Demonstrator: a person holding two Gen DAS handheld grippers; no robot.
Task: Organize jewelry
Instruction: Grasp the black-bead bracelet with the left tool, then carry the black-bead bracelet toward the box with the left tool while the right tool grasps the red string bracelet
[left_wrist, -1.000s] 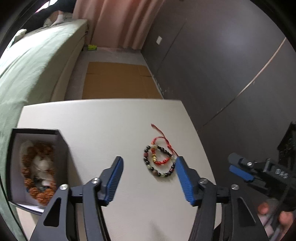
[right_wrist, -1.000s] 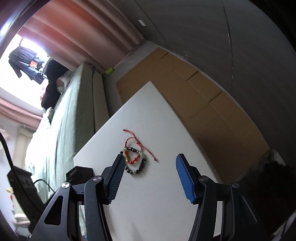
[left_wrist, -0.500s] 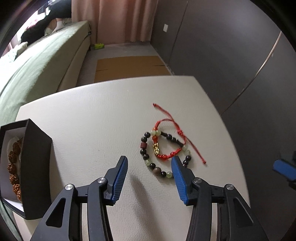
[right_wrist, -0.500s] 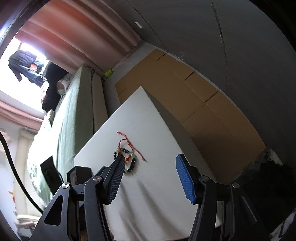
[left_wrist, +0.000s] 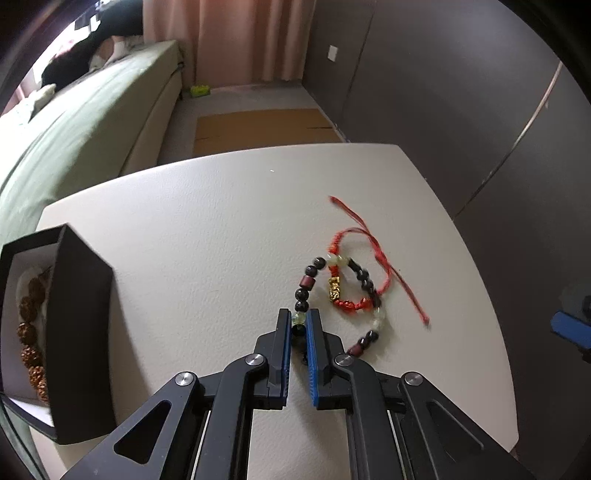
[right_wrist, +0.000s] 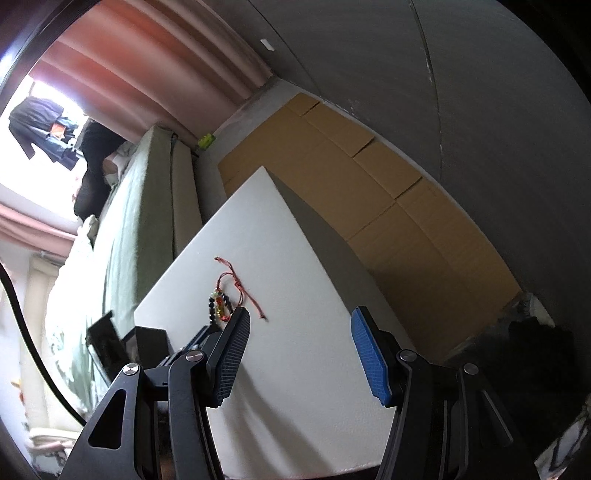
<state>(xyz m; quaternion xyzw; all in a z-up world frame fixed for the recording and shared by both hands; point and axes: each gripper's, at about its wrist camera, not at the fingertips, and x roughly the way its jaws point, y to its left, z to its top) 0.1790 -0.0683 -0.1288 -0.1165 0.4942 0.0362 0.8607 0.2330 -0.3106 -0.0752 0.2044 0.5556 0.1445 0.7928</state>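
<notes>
Left wrist view: left gripper (left_wrist: 298, 323) pinches the beaded bracelet (left_wrist: 306, 284) lying on the white table (left_wrist: 207, 236), right of the black box (left_wrist: 79, 317). Right gripper (right_wrist: 299, 328) hovers with jaws wide.

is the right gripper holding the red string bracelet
No, the right gripper is wide open with nothing between its fingers, and the red string bracelet lies on the table ahead.

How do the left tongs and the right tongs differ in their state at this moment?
The left tongs are shut on the beaded bracelet, while the right tongs are wide open and hold nothing. The left tongs sit low at the white table, touching the jewelry; the right tongs are apart from it, off toward the table's edge. Both have black frames with blue pads.
</notes>
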